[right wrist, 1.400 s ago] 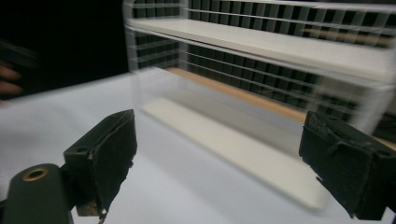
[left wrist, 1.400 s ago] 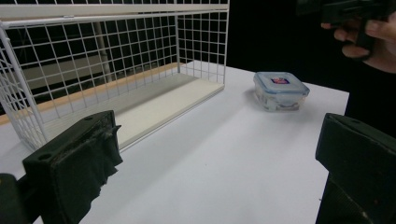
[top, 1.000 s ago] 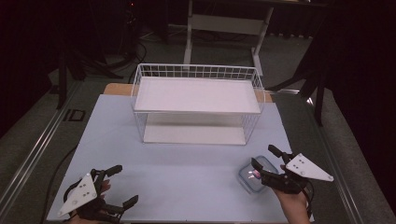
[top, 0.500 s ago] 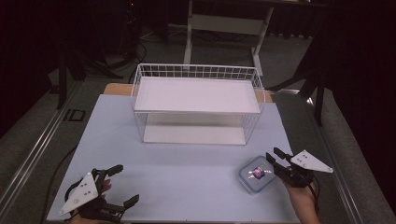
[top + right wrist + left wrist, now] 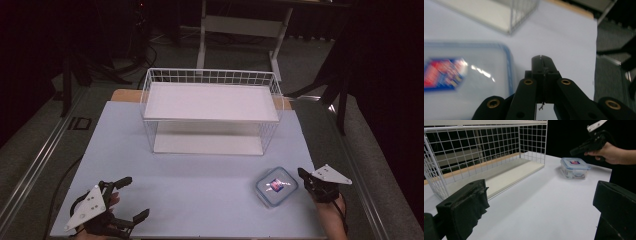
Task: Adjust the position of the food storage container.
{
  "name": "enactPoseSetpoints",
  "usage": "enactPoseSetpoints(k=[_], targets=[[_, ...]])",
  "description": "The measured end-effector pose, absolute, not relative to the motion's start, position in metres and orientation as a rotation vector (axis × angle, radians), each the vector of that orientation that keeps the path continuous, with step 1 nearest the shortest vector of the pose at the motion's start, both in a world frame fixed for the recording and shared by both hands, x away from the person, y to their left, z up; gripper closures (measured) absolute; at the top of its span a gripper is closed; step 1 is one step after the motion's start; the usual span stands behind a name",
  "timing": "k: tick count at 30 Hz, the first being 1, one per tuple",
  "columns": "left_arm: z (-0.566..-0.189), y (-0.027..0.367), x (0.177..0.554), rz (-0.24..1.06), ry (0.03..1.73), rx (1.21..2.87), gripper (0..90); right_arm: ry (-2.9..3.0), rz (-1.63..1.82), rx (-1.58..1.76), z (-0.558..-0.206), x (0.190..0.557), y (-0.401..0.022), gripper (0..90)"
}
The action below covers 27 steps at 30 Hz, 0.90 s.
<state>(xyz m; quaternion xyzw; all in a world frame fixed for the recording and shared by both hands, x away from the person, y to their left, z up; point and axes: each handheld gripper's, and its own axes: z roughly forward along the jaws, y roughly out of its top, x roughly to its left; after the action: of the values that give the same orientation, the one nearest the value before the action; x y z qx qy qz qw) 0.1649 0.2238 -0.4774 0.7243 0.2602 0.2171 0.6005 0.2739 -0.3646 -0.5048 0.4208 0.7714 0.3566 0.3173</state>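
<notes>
Right gripper (image 5: 303, 174): held in a hand at the near right of the table, grey three-cornered plate on top. Jaws pressed fully together, nothing between them; they have just been closing. In the right gripper view the two black pads meet along a thin seam, a short thread hanging from it. The tips sit just beside the right edge of the plastic box, slightly above it; whether they touch it cannot be told.

Plastic box (image 5: 276, 186): clear, squarish, rounded corners, blue-rimmed lid bearing a red and blue label. Lies flat on the table, lid on, near the right front, in front of the right end of the wire rack and apart from it. In the left gripper view it (image 5: 575, 167) stands on the white surface below the right hand.

Left gripper (image 5: 129, 198): held in a hand at the near left corner of the table, well apart from the box. Jaws spread wide, nothing between them; in the left gripper view its two padded jaws frame the scene at either side, one pad's covering ragged at the edge.

Wire rack (image 5: 212, 109): white, two levels, a flat shelf on top and a white board at the bottom, mesh sides. Stands at the middle of the far half of the table.

Table (image 5: 200, 195): pale blue-white top, a strip of wood showing along the far edge.

Surroundings: dark floor, a metal rail at left, a grey stand behind the table.
</notes>
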Motion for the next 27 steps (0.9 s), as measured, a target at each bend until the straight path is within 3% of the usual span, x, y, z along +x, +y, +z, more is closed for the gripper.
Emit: enactPoseSetpoints(k=[15,27], targets=[[-0.477,0.223,0.166,0.504,0.596,1.681,0.5,2.184,0.981,1.192,-0.534,0.259,-0.367,90.0],[-0.478,0.221,0.166,0.502,0.587,1.691,0.5,2.336,1.051,1.076,-0.533,0.25,-0.33,90.0]])
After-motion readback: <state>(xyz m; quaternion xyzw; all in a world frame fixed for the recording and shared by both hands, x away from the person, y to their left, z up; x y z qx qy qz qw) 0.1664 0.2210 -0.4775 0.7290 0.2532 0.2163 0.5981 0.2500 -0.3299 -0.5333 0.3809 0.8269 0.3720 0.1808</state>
